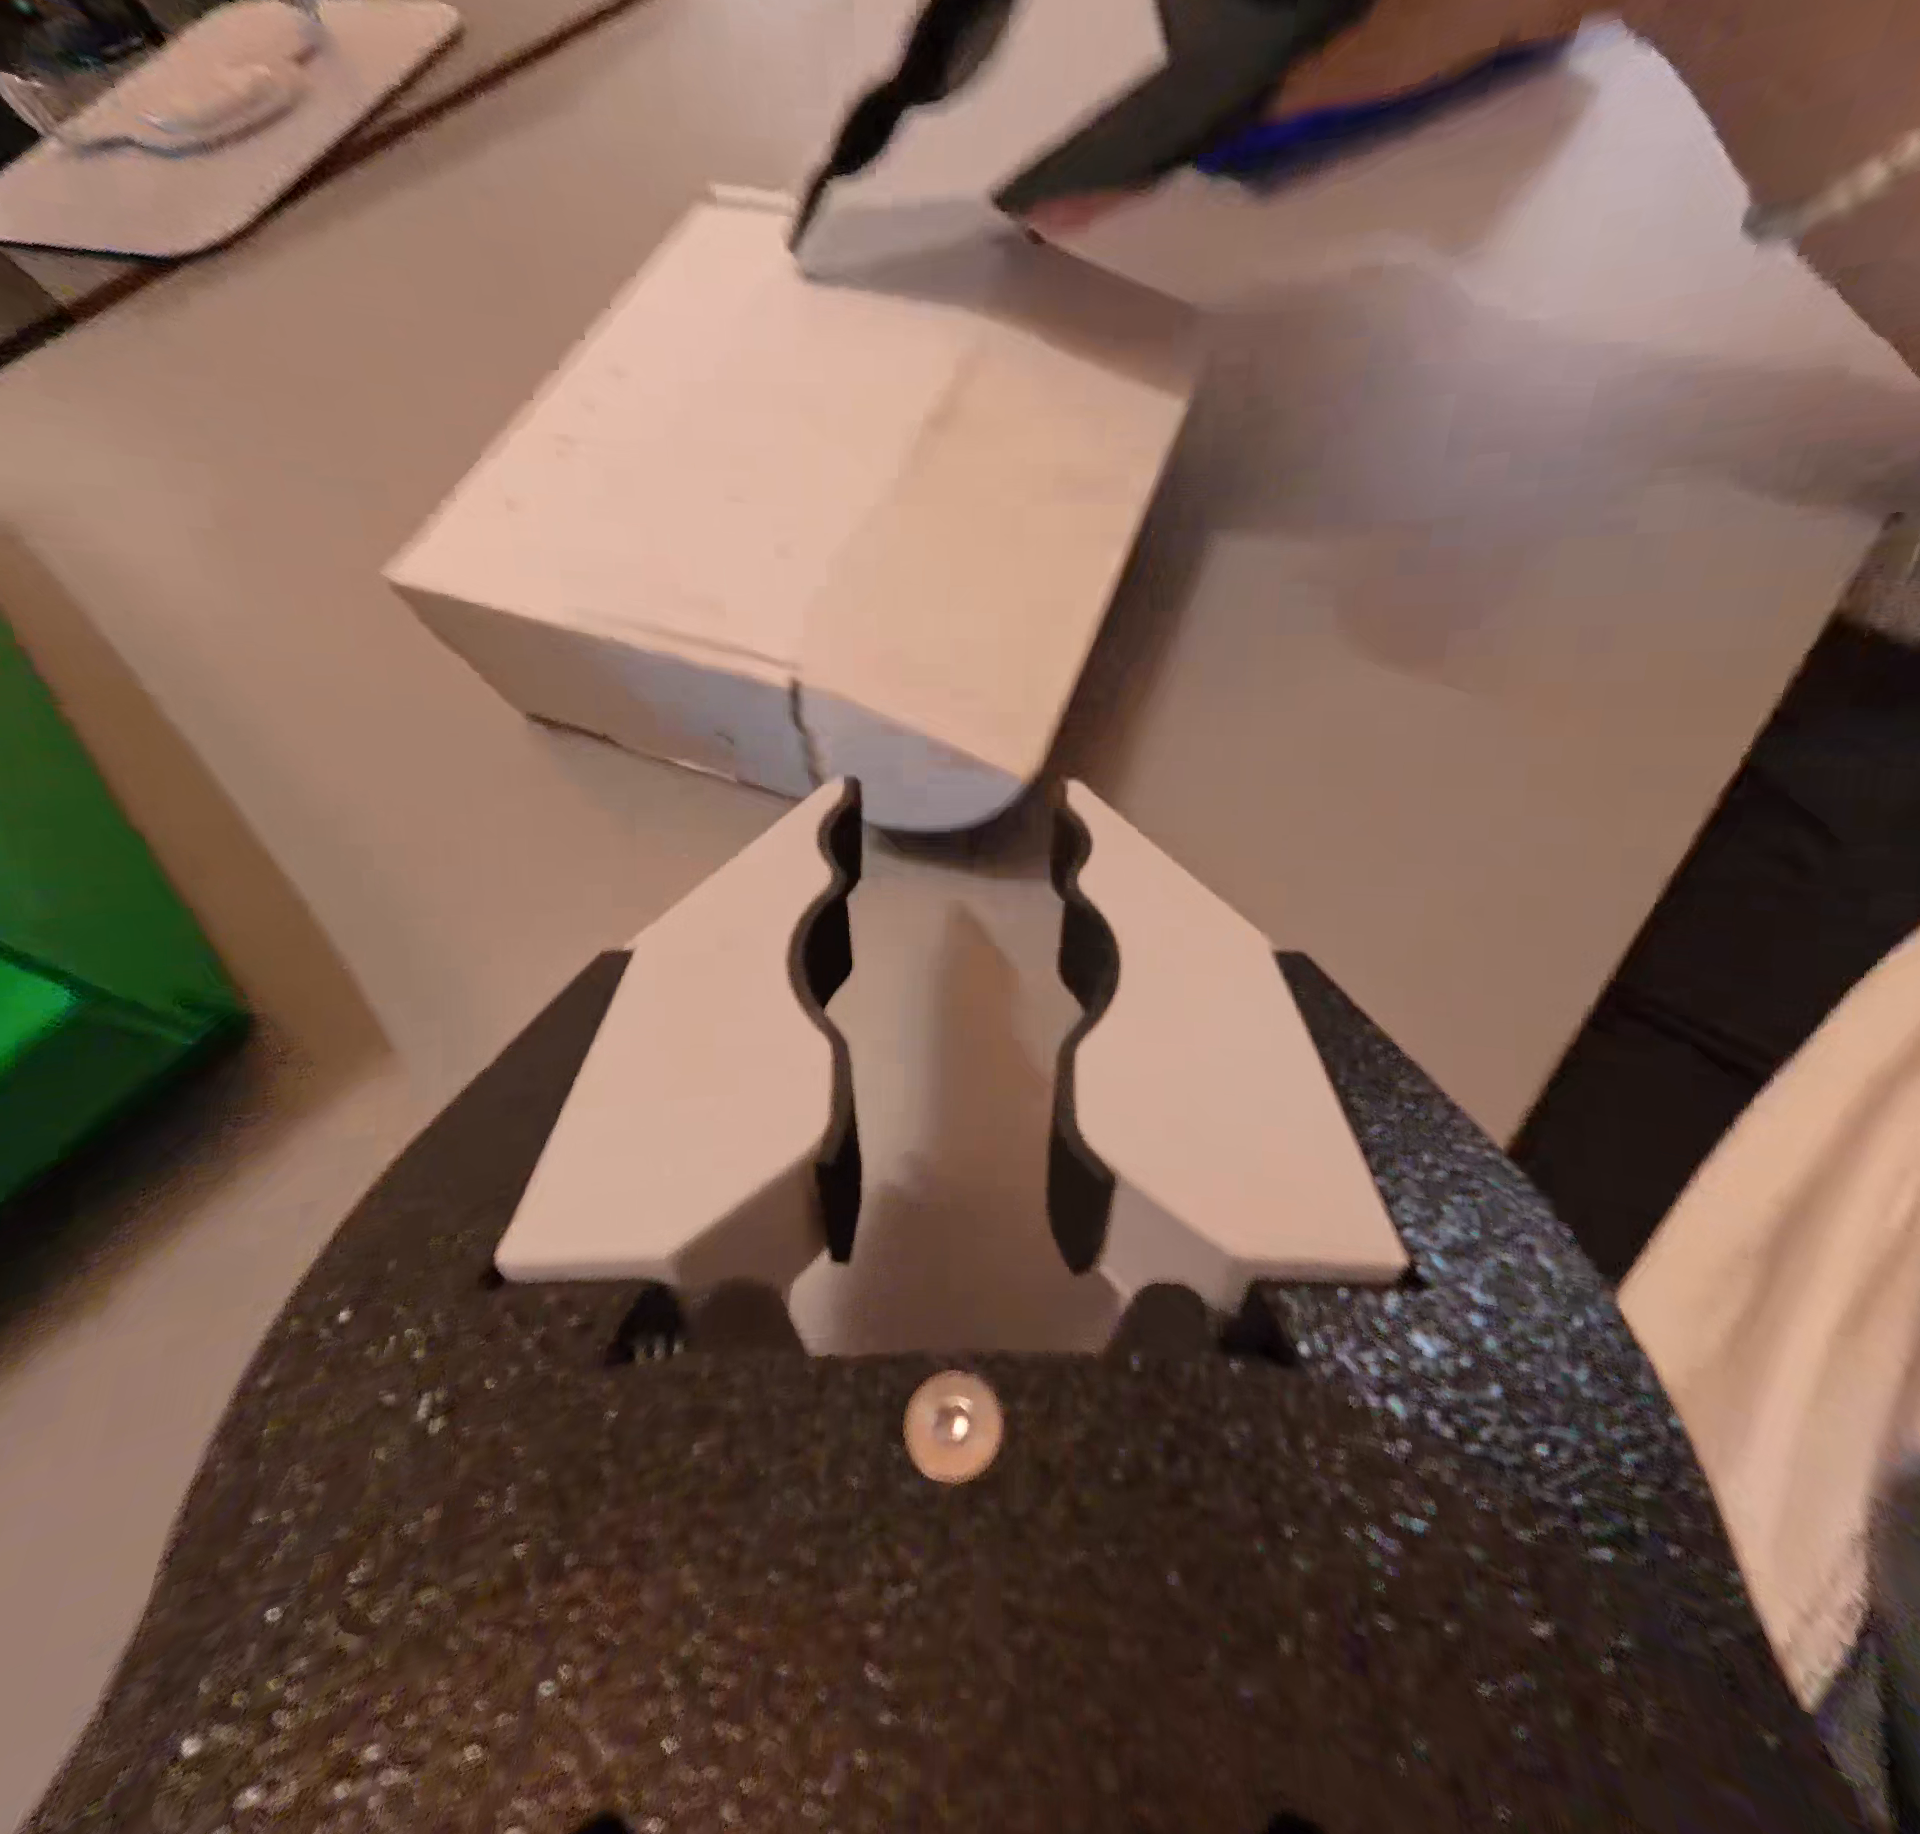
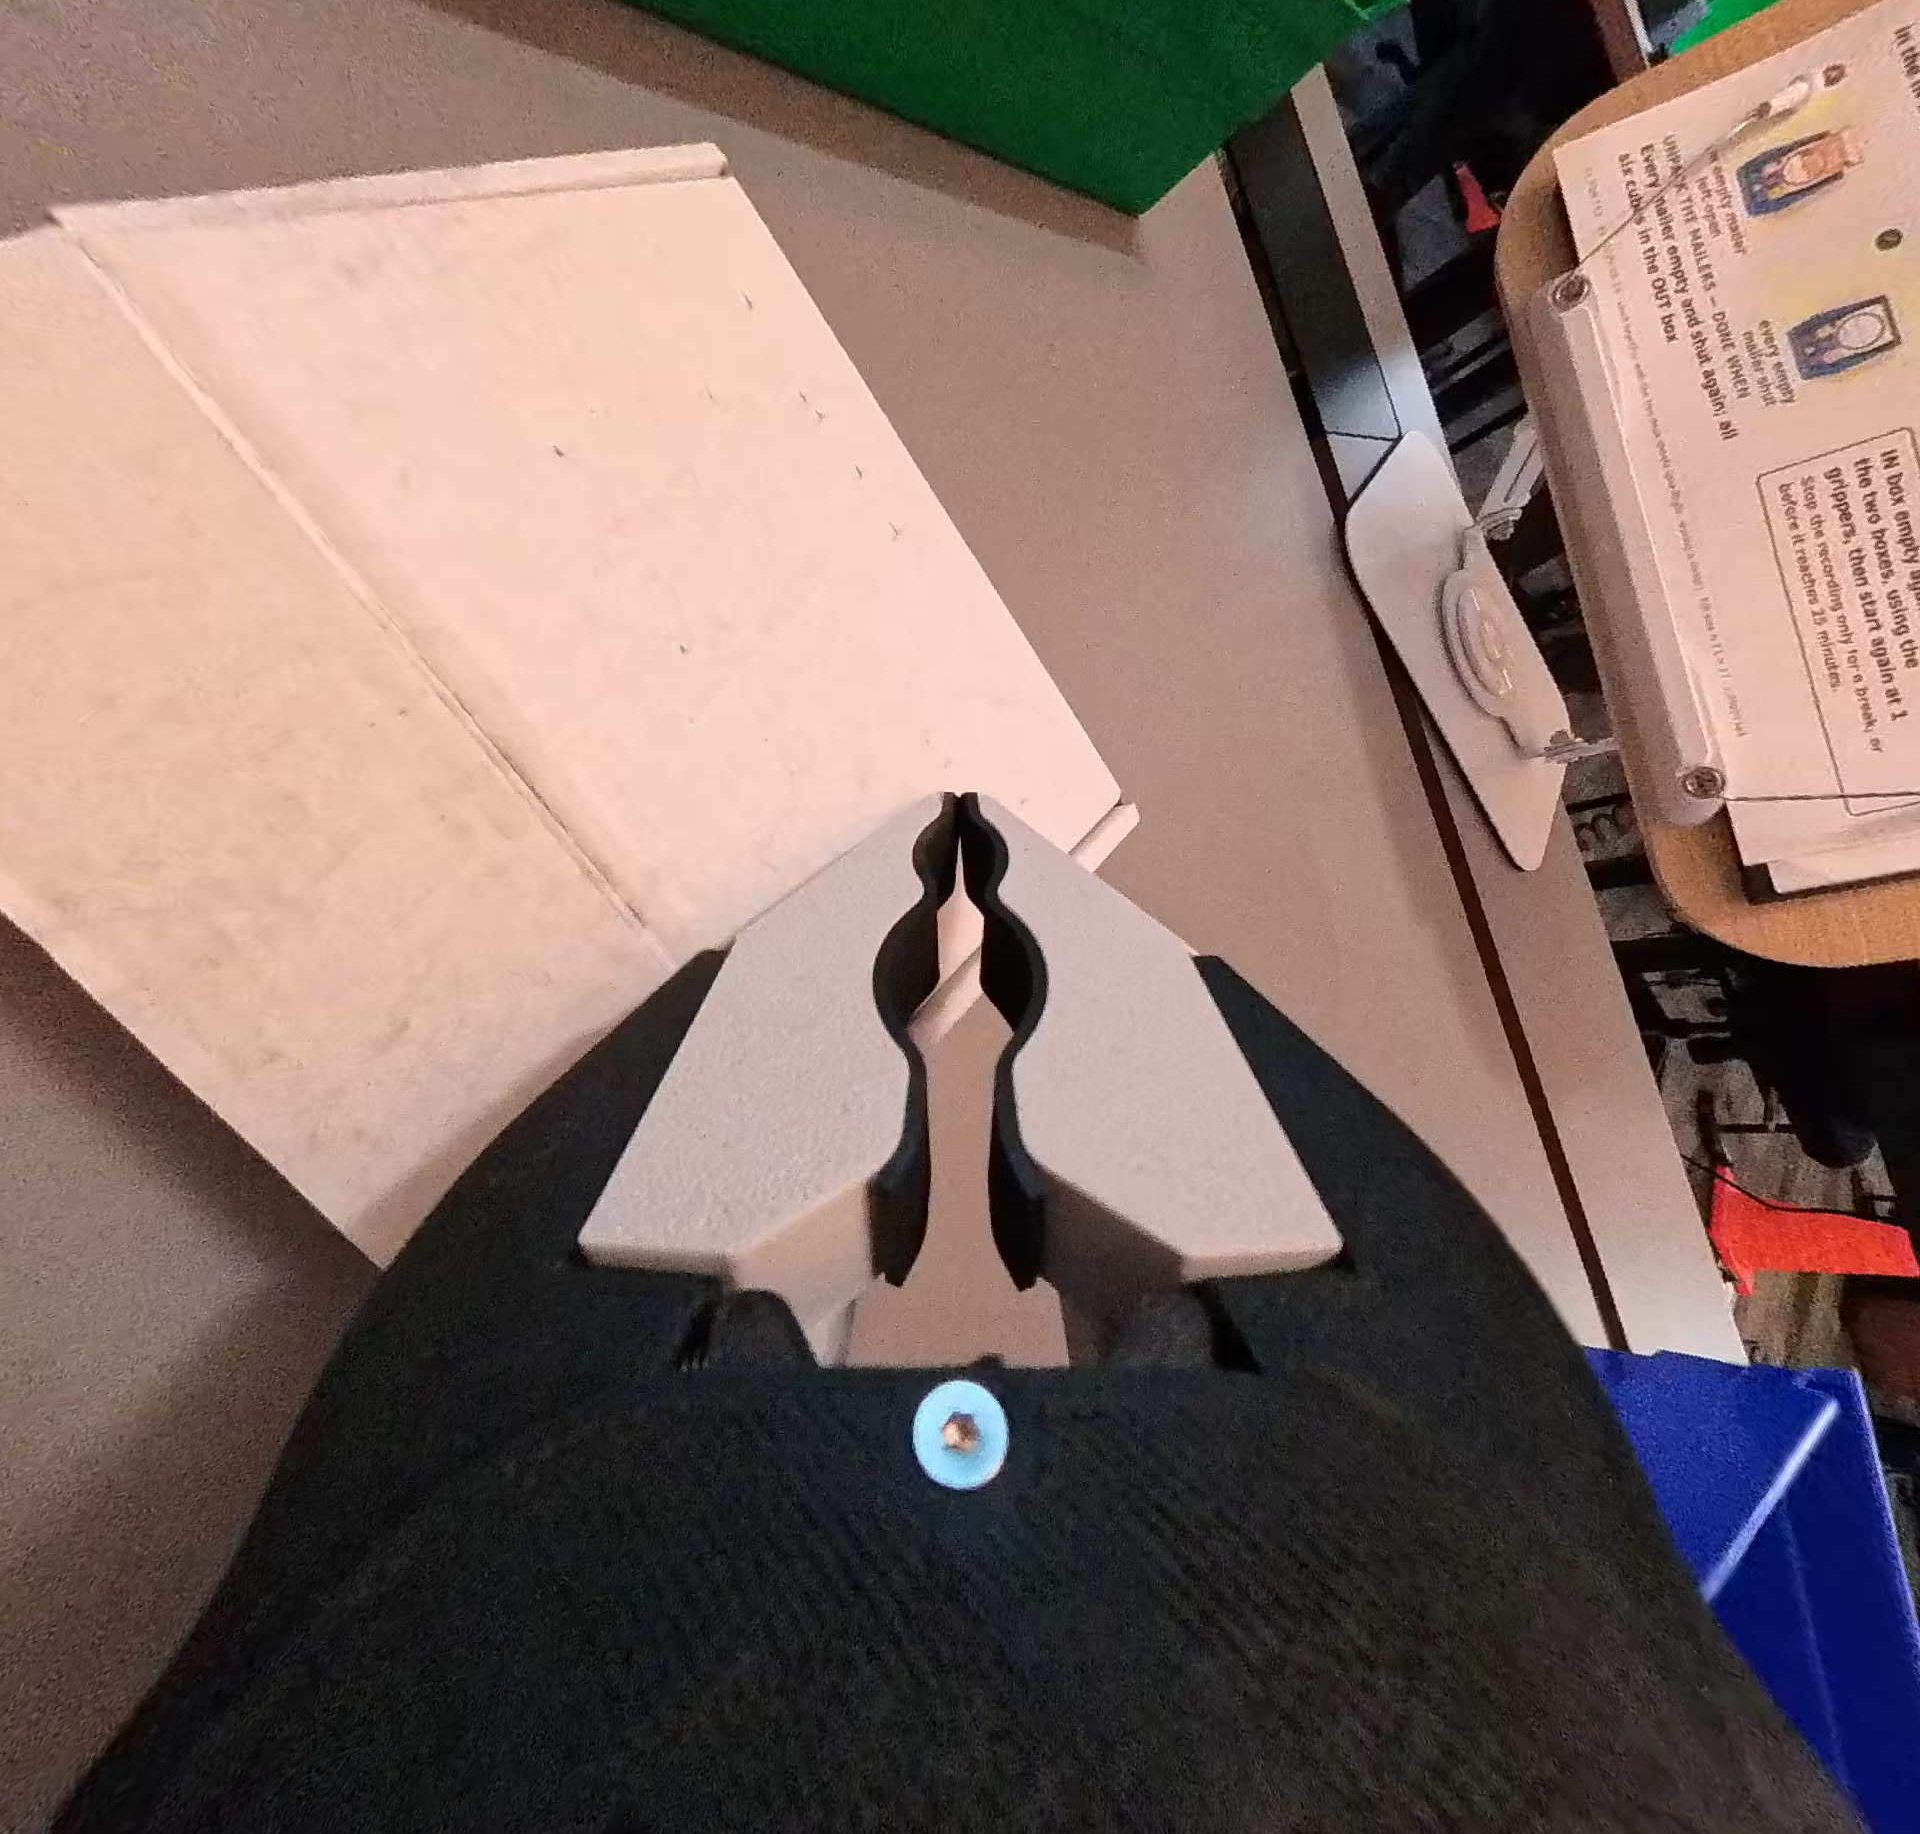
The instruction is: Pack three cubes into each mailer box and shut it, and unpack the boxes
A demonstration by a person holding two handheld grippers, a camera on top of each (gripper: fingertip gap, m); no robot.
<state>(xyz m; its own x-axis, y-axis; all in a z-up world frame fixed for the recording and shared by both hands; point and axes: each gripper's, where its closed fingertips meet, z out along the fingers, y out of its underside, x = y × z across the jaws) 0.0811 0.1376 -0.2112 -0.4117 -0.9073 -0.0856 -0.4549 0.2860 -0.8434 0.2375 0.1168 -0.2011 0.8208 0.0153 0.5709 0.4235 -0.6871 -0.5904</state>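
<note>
Left gripper (image 1: pixel 956 818) agape, right gripper (image 2: pixel 957 800) closed, over shut mailer box (image 1: pixel 790 496).

Landmark = closed white mailer box (image 1: pixel 790 537), sitting mid-table. Bare tabletop (image 1: pixel 260 745) is lying open btwn box and green bin (image 1: pixel 62 953) on its left. R gripper (image 1: pixel 914 195) is crowding box's far edge; a 2nd white box (image 1: pixel 1507 413) is blocking its right side, nearly touching. L gripper (image 1: pixel 956 808) is taking up its near corner.
</note>
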